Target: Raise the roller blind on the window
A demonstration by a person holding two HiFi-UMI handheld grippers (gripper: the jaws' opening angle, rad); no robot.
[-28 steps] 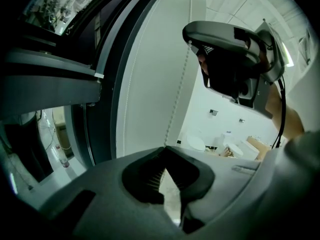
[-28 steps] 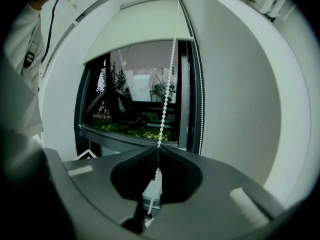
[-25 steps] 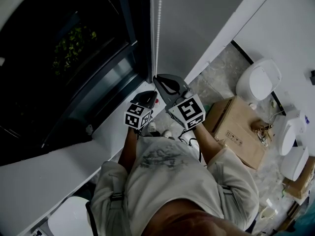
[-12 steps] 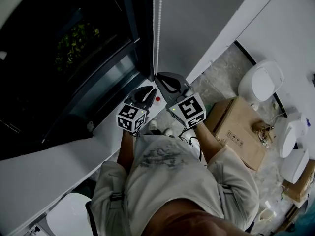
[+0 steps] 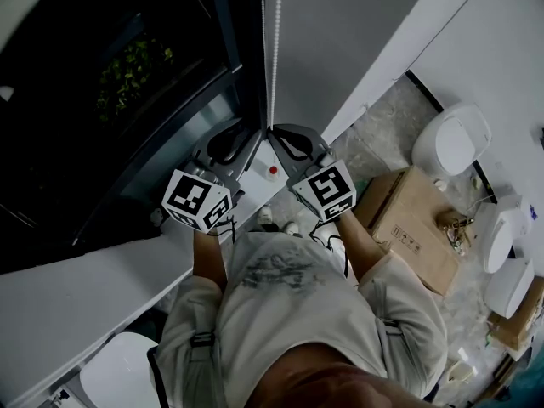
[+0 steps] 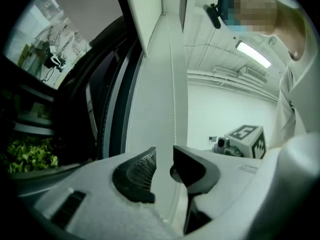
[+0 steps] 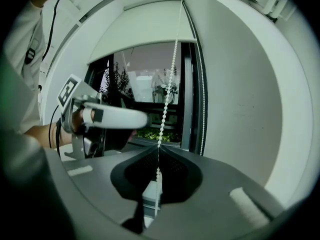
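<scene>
Over the dark window (image 7: 140, 86) the roller blind (image 7: 145, 34) is hanging only partway up — I'm pinching the bead chain (image 7: 168, 79) in the right gripper (image 7: 157, 151) while the left gripper (image 6: 164, 154), jaws just opening on nothing, is hovering nearby, so I'm judging more pulls are needed.

Bead chain (image 7: 167, 91) beside the window frame (image 7: 187, 94): small white beads, glossy plastic. Window frame itself dark, smooth, low sheen, probably painted metal; light too poor to be sure. Roller blind (image 7: 145, 34) above the frame: pale matt cloth. Glass (image 5: 76, 100) inside the frame: glossy, reflective. Wall (image 7: 240, 99) right of the frame: matt white paint. Right gripper (image 7: 157, 153): matt grey plastic shell, black ribbed pads (image 7: 175, 166). Cardboard box (image 5: 412, 219) well right of the frame: matt brown. Floor (image 5: 382, 126) under it: speckled stone, slight sheen.
</scene>
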